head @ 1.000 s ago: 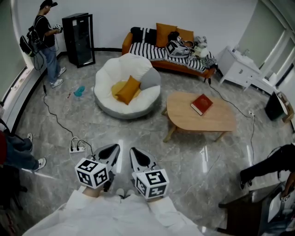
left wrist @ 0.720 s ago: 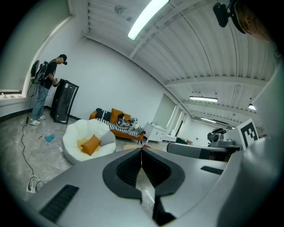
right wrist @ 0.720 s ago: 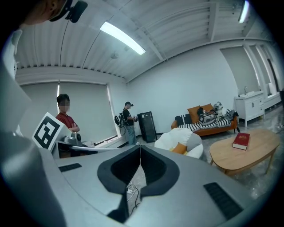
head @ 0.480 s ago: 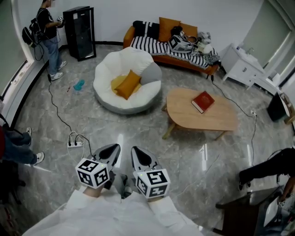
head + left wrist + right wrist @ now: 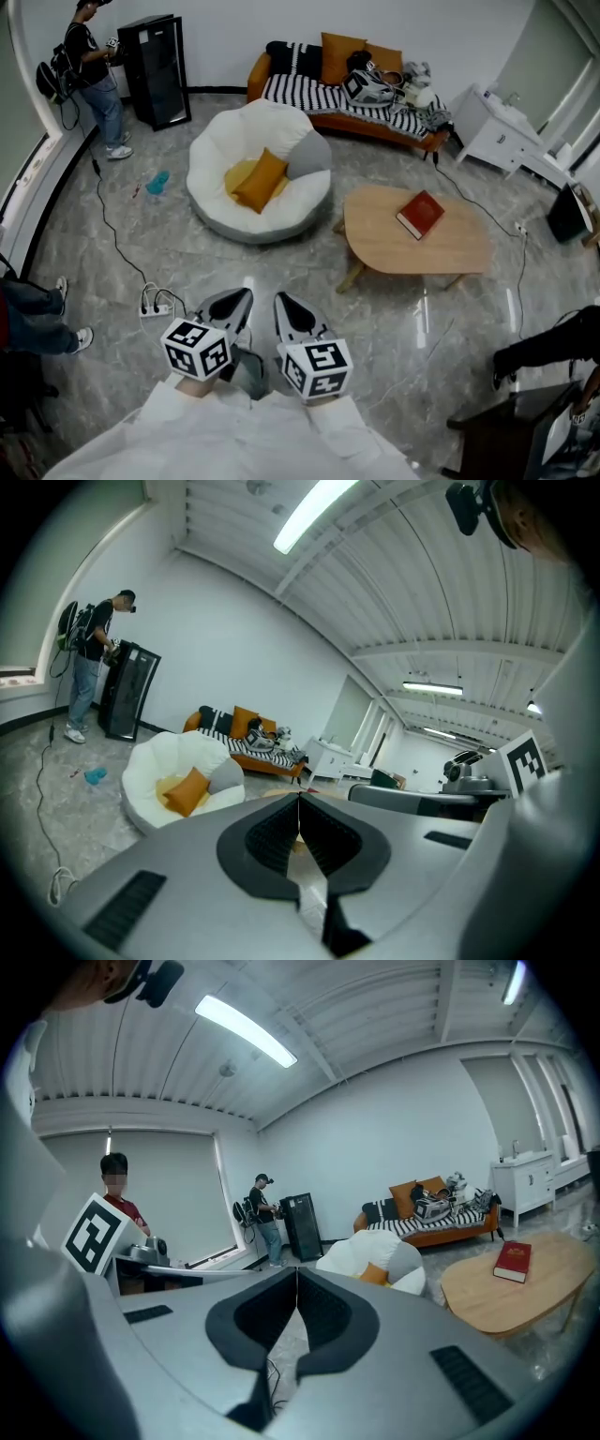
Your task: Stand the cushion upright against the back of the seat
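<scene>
We're looking into a staged living room: a striped sofa (image 5: 309, 96), a round white seat (image 5: 220, 211) and a wooden table (image 5: 412, 251) are sitting on marble floor (image 5: 281, 277), a power strip (image 5: 155, 307) lying loose.

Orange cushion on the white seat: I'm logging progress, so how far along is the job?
Done: nothing; the square orange cushion lies slumped mid-bowl in the round white padded seat, not against its back. In hand: nothing; left gripper and right gripper are shut, empty, well short of it. Left: approach, grip the cushion, stand it up.
</scene>
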Action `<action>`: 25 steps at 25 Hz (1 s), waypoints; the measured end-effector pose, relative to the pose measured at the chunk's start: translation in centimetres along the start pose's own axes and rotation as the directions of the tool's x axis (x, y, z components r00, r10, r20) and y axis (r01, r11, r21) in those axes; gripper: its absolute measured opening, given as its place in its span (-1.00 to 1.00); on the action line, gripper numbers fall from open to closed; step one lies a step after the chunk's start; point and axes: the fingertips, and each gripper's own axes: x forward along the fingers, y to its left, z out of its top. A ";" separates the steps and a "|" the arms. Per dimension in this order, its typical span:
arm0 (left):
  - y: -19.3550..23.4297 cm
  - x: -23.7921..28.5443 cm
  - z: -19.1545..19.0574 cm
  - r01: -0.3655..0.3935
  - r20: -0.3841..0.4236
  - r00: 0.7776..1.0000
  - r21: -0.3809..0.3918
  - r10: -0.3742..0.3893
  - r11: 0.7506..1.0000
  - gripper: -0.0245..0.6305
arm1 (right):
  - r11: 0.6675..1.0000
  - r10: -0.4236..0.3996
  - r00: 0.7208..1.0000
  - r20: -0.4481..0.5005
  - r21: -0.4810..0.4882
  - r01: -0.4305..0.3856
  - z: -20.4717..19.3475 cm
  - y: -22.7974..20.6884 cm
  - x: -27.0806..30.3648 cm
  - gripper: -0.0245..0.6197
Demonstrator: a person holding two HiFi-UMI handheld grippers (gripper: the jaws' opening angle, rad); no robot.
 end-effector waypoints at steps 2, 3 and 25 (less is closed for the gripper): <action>2.0 1.5 1.9 0.011 -0.005 1.000 0.003 -0.011 1.000 -0.90 | 1.000 -0.003 1.000 0.007 0.001 0.003 1.5 -0.5 2.9 -0.89; 3.0 2.2 3.0 0.016 -0.008 1.000 0.005 -0.016 1.000 -0.90 | 1.000 -0.004 1.000 0.010 0.002 0.004 2.3 -0.7 4.4 -0.89; 20.7 12.8 14.0 0.088 -0.037 0.995 -0.017 -0.089 0.996 -0.90 | 0.994 -0.111 0.994 -0.015 0.016 0.111 9.1 -4.7 25.3 -0.89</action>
